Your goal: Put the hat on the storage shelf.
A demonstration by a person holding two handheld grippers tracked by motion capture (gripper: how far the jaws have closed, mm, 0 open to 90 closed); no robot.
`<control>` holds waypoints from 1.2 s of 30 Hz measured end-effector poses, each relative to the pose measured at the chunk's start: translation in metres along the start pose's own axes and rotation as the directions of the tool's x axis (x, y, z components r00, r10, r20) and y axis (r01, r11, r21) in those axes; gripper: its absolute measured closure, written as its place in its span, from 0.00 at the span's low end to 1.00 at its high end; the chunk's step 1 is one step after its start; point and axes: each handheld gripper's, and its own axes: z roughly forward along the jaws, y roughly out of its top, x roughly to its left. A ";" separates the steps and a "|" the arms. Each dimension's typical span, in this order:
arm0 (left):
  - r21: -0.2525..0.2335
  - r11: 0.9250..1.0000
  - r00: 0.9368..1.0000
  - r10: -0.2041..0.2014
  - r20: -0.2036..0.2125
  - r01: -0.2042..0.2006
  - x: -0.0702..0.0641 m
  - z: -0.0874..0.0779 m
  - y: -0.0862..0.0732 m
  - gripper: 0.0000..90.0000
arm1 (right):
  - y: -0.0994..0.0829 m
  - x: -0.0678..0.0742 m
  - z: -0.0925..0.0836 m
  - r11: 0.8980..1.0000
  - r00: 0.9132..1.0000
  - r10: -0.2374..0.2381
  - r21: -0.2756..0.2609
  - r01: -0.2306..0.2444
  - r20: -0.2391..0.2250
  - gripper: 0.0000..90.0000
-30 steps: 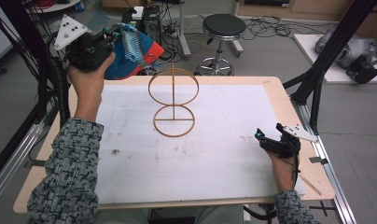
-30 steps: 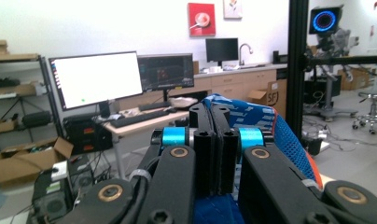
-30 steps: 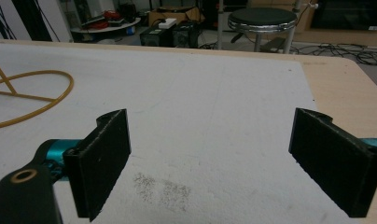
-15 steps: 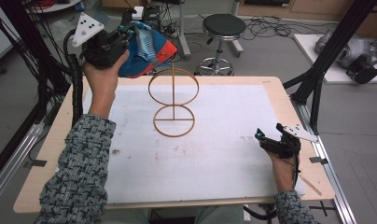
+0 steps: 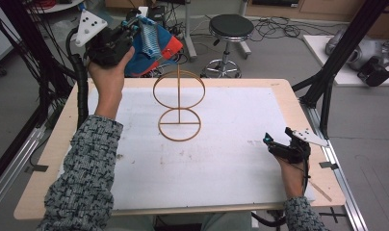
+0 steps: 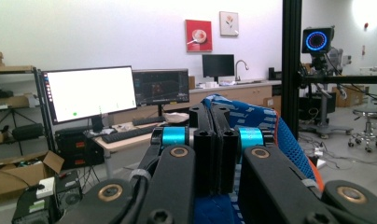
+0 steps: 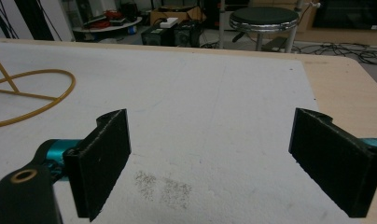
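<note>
Right gripper [image 5: 279, 144] resting low at near right of white mat [image 5: 231, 159], jaws spread wide, nothing between. Farther in, gold wire stand [image 5: 179, 108] upright at mat centre, ring over round base. Beyond, past the table's far left edge, left gripper [image 5: 130, 36] raised high, jaws clamped on blue-and-orange cap [image 5: 156, 48], well above the stand.
</note>
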 end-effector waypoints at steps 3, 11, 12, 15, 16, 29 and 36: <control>-0.005 1.000 1.000 -0.002 0.000 0.002 0.000 -0.001 0.002 0.98 | 0.000 0.001 -0.001 1.000 1.000 0.007 0.004 -0.007 -0.002 0.13; 0.008 1.000 0.999 -0.007 0.037 0.006 -0.007 0.003 -0.001 0.98 | 0.000 0.002 0.000 1.000 1.000 0.001 0.006 -0.001 -0.005 0.13; 0.012 1.000 0.999 -0.010 0.042 0.010 -0.008 0.004 -0.002 0.98 | 0.000 0.002 0.001 1.000 1.000 0.000 0.004 0.000 -0.006 0.13; 0.038 0.999 0.998 -0.009 0.069 0.006 -0.013 0.008 -0.006 0.98 | 0.000 0.001 0.000 1.000 1.000 -0.002 0.000 0.002 -0.005 0.13; 0.050 0.999 0.997 -0.004 0.082 0.000 -0.015 0.008 -0.007 0.98 | 0.000 0.001 0.000 1.000 1.000 -0.002 0.000 0.002 -0.005 0.13; 0.171 0.985 0.978 0.001 0.209 -0.037 -0.035 0.014 -0.022 0.97 | 0.000 0.001 0.000 1.000 1.000 -0.002 0.000 0.002 -0.006 0.13; 0.209 0.976 0.967 0.000 0.254 -0.055 -0.046 0.013 -0.031 0.97 | 0.000 0.002 0.000 1.000 1.000 -0.001 0.007 0.001 -0.006 0.13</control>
